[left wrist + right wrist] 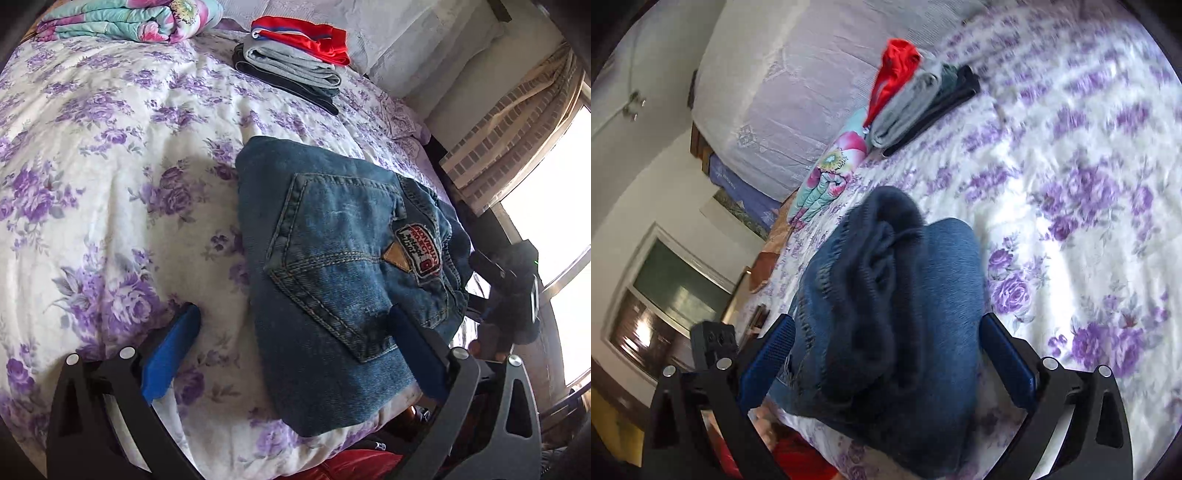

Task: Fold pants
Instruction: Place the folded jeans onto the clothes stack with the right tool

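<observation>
Blue jeans (332, 266) lie folded into a compact bundle on the purple-flowered bedspread (110, 166), back pocket and red patch facing up. My left gripper (293, 312) is open: its right finger overlaps the bundle's near part and its left finger stands over bare bedspread. In the right wrist view the jeans (897, 295) show their thick folded end, dark inner layers bulging. My right gripper (888, 320) is open, one finger on each side of that end. The right gripper (509, 288) also shows as a black body at the bundle's right edge.
A stack of folded clothes (295, 62), red on grey on dark, sits near the pillows (399, 40); it shows too in the right wrist view (916, 96). A rolled floral quilt (129, 18) lies at the far left. Curtain and bright window (546, 206) are right. The bed's edge runs just below the jeans.
</observation>
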Available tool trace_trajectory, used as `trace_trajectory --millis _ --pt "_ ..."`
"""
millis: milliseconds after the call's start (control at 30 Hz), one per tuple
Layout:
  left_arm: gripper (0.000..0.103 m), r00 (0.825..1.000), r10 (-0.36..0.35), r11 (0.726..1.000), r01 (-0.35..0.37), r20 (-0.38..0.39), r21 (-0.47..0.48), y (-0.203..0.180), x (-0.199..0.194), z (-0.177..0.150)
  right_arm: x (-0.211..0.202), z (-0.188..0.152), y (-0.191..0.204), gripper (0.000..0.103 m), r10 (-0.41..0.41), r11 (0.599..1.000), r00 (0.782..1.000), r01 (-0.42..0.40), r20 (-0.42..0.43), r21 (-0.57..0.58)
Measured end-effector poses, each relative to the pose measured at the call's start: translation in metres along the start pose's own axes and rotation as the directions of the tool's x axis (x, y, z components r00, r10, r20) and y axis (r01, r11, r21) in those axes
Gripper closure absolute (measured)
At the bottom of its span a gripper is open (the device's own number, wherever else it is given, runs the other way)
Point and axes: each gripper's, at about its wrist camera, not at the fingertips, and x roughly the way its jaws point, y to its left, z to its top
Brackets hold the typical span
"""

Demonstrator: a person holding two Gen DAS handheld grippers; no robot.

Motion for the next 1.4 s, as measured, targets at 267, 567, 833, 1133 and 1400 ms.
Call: trace_trajectory --millis 267,567,833,1133,1400 --pt "0.004 1.000 -0.025 0.999 0.026 -0.019 0.034 -0.009 0.011 0.005 0.021 0.032 -0.019 0.003 0.115 0.987 0.984 -0.097 -0.139 0.131" --pt "0.004 1.000 0.007 0.998 -0.009 0.030 0.057 -0.015 0.028 0.011 0.039 0.020 0.012 0.007 -0.053 0.989 0.995 0.041 -0.084 -0.139" --pt "0.023 0.995 0.060 0.992 -0.069 0.083 0.106 -0.036 0.017 0.008 0.022 0.011 0.024 0.028 -0.098 0.971 0.995 0.100 0.019 -0.218" --pt "0.039 0.975 0.081 0.975 -0.120 0.205 0.185 -0.058 0.008 0.088 0.021 0.080 0.062 0.034 -0.094 0.938 0.991 0.121 0.097 -0.325" --pt "0.039 0.948 0.149 0.963 -0.205 0.283 0.178 -0.069 0.041 0.219 0.070 0.208 0.073 0.035 -0.097 0.932 0.980 0.151 0.176 -0.329"
